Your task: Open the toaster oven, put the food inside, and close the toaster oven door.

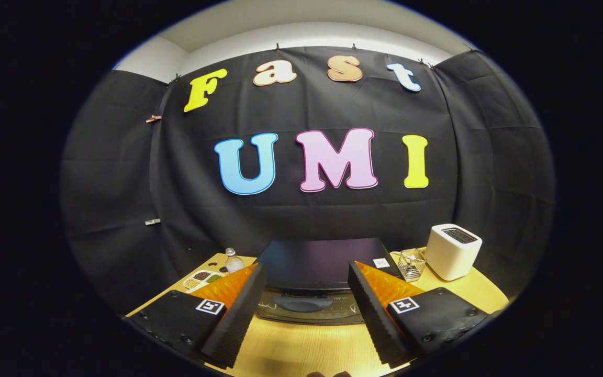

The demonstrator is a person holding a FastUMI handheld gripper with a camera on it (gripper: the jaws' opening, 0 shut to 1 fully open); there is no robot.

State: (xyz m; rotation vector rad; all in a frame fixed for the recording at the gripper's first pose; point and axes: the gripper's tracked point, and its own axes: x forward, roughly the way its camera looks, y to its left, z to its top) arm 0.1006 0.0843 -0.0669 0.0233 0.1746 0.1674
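Straight ahead of our gripper (305,309), on the pale wooden table (301,348), sits the dark, flat-topped toaster oven (327,262), its glass-fronted door (309,309) facing us with a wide grey handle (301,302) across the upper part. The door looks closed, so we judge that we are at the very first step: opening it. Our fingers stand well apart with nothing between them but bare table and the view of the door; they touch nothing. The handle lies just beyond the fingertips, roughly centred in the gap.

To the left of the oven, beyond the left finger, rests a white divided tray of small dark and green foods (201,278), and near it a clear plastic bottle with a white cap (233,260). We take the tray to hold the food meant for the oven, though we cannot tell this for sure. To the right of the oven stand a small wire basket (411,266) and a white boxy pop-up toaster (453,250), both apart from our work.

The next move, as we judge it, calls for easing forward and slightly down until the handle sits between the fingers, closing on it, then drawing it out and down so the door swings on its lower hinge. We should keep level, since a skewed grip could slip off the rounded handle.
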